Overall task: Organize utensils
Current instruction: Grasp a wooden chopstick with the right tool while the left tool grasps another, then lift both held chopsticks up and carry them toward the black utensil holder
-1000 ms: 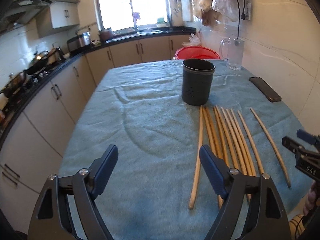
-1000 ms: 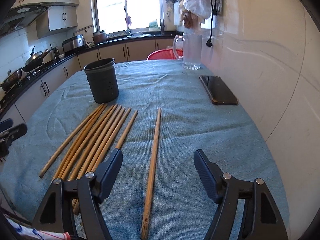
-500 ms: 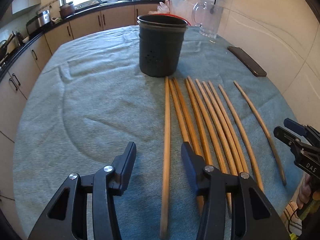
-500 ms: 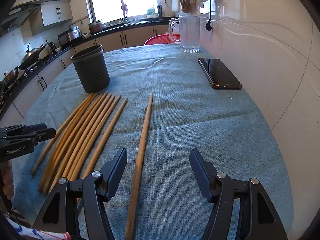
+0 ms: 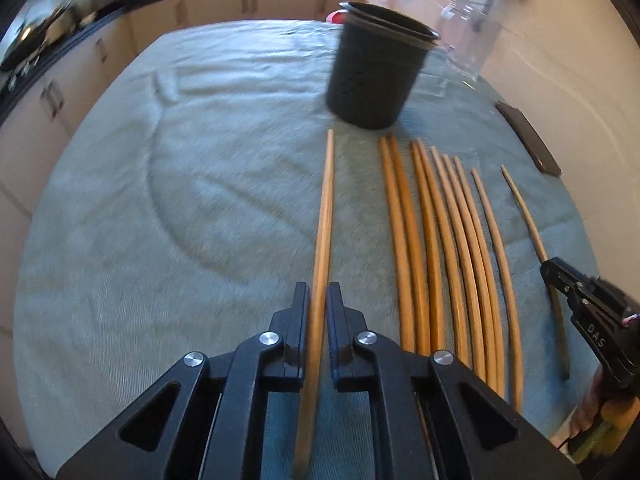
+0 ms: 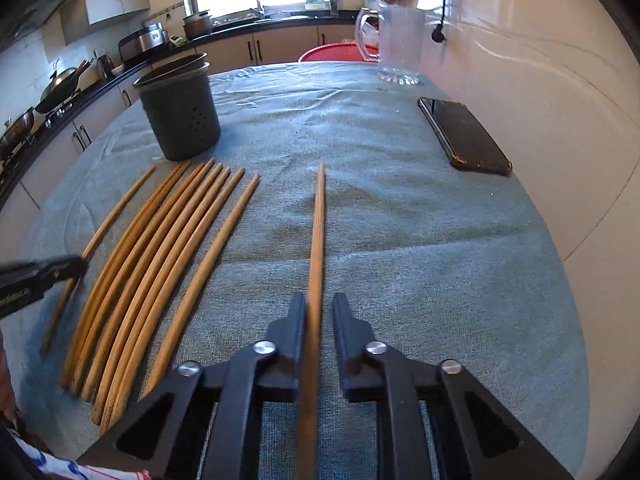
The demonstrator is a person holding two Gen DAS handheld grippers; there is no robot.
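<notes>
Several wooden chopsticks (image 5: 436, 248) lie side by side on the blue-green tablecloth (image 5: 160, 208), in front of a dark grey utensil holder (image 5: 376, 76). My left gripper (image 5: 318, 300) is shut on the leftmost chopstick (image 5: 326, 208), which points at the holder. My right gripper (image 6: 319, 310) has its jaws nearly closed around the lone rightmost chopstick (image 6: 318, 216); the left jaw touches it, with a small gap at the right jaw. The holder (image 6: 178, 116) and the remaining chopsticks (image 6: 160, 264) show at left in the right wrist view.
A black phone (image 6: 464, 136) lies near the right wall. A glass pitcher (image 6: 396, 44) and a red basin (image 6: 340, 52) stand at the far end. Kitchen counters run along the left. The left gripper's tip (image 6: 44, 274) shows at left in the right wrist view.
Both grippers dropped toward the table and closed from wide open. The left one now clamps the leftmost chopstick; the right one has closed around the rightmost chopstick.
</notes>
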